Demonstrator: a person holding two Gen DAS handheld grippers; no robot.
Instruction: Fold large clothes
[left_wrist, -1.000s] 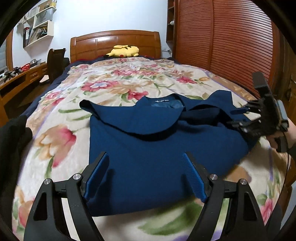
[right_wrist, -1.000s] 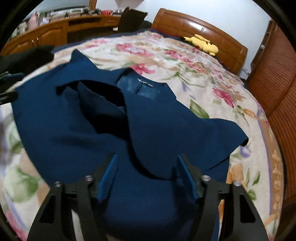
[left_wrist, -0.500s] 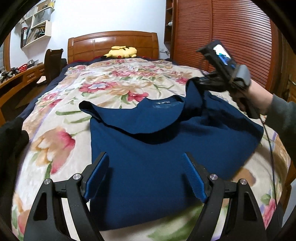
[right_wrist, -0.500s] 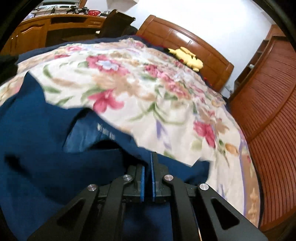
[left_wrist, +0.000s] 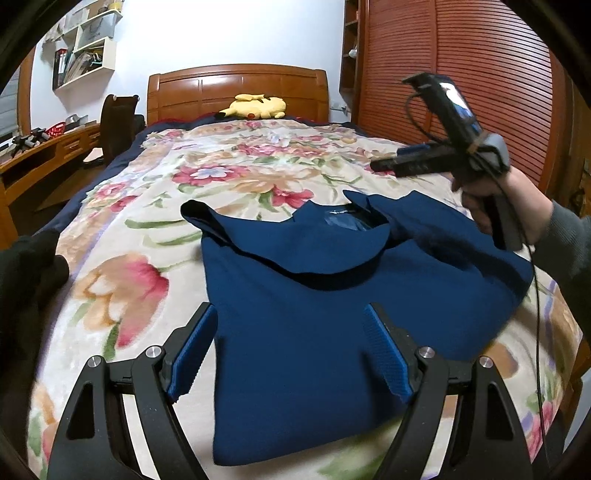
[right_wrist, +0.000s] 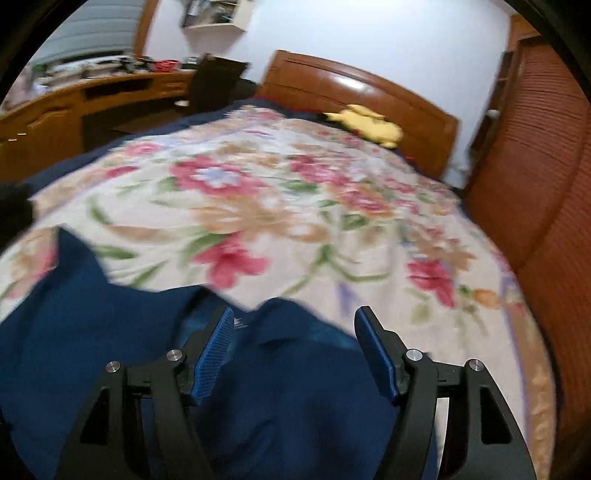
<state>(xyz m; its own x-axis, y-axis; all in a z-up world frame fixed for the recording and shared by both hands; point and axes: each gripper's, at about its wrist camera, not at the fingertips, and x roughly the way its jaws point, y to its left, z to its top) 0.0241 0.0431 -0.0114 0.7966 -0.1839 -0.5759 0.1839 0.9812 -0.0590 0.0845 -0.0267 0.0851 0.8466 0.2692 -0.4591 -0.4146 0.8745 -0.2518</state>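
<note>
A navy blue top (left_wrist: 314, 325) lies flat on the floral bedspread (left_wrist: 122, 280), with both sleeves folded in across the chest and the collar label facing up. My left gripper (left_wrist: 290, 347) hovers open over the hem end, nothing between its blue pads. My right gripper (left_wrist: 380, 164), held by a hand (left_wrist: 491, 199), hangs in the air above the right shoulder of the top. In the right wrist view the right gripper (right_wrist: 295, 332) has its jaws opening above the collar area of the top (right_wrist: 92, 332), and no cloth sits between them.
A yellow plush toy (left_wrist: 258, 107) rests by the wooden headboard (left_wrist: 236, 88). A slatted wardrobe (left_wrist: 461, 74) lines the right side. A desk (left_wrist: 40, 155) and chair (left_wrist: 118, 125) stand left of the bed. Dark cloth (left_wrist: 26, 266) lies at the left edge.
The right gripper shut on the right sleeve, carried it inward over the chest, then let go and rose clear. The left gripper stayed still and open.
</note>
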